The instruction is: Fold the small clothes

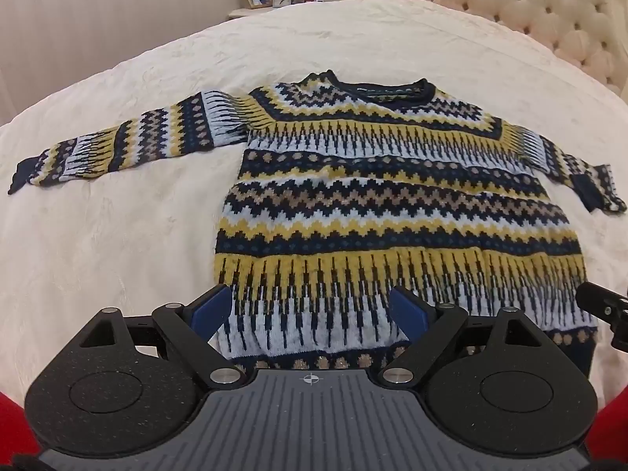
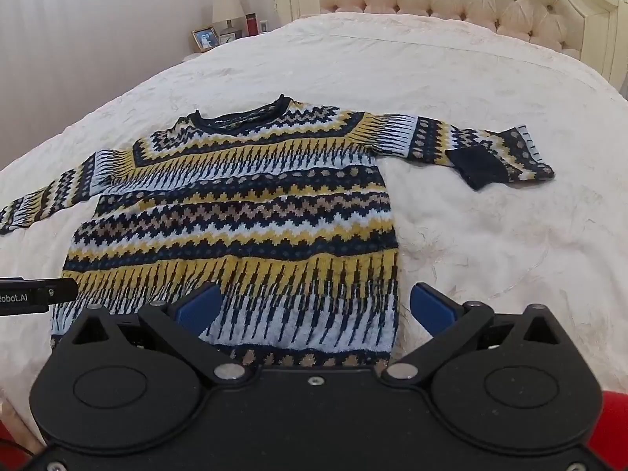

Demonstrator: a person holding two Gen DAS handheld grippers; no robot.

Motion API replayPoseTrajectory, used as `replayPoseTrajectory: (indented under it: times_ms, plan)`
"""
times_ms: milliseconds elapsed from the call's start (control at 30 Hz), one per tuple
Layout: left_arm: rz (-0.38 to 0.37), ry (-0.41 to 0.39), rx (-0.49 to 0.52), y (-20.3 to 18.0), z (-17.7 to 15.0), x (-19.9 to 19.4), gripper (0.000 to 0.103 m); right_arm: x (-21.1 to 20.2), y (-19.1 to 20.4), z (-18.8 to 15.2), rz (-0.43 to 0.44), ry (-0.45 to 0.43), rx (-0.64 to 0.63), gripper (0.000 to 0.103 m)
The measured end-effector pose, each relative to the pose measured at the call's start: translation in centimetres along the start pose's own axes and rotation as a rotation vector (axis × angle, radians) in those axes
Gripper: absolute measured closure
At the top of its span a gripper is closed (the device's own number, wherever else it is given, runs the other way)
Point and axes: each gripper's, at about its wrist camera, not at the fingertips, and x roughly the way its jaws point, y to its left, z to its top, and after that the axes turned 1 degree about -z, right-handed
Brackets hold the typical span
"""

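A knitted sweater (image 1: 373, 204) patterned in navy, yellow, pale blue and tan lies flat on a cream bedspread (image 1: 117, 235), neck away from me, both sleeves spread out sideways. My left gripper (image 1: 312, 306) hovers open over the hem's left half, nothing between its blue pads. In the right wrist view the sweater (image 2: 243, 216) fills the middle; its right sleeve (image 2: 482, 149) is bent, with the navy cuff folded over. My right gripper (image 2: 314, 306) stands wide open above the hem's right corner, empty. The other gripper's black tip (image 2: 39, 294) shows at the left edge.
A tufted cream headboard (image 2: 451, 4) rises beyond the bed. A nightstand at the back left carries a lamp (image 2: 227, 8), a framed photo (image 2: 205, 38), a small clock and a red bottle. Bare bedspread (image 2: 510, 255) spreads right of the sweater. Red sleeves show at the bottom corners.
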Motion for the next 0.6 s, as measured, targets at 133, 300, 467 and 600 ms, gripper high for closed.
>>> replayPoseTrajectory:
  times_ms: [133,300,467,600]
  plan:
    - [0.006,0.002,0.005,-0.97,-0.19,-0.91,0.016,-0.01,-0.02,0.01,0.000,0.000,0.000,0.001]
    - [0.005,0.001,0.005,-1.00,-0.17,-0.92,0.016,0.00,-0.02,0.04,-0.001,0.000,0.001,0.001]
    - [0.005,0.003,0.003,-0.97,-0.18,-0.90,0.016,-0.02,-0.03,0.05,-0.002,0.000,0.001,0.001]
    - [0.004,0.003,0.004,-1.00,-0.18,-0.88,0.016,-0.01,-0.04,0.06,-0.002,0.001,0.000,0.001]
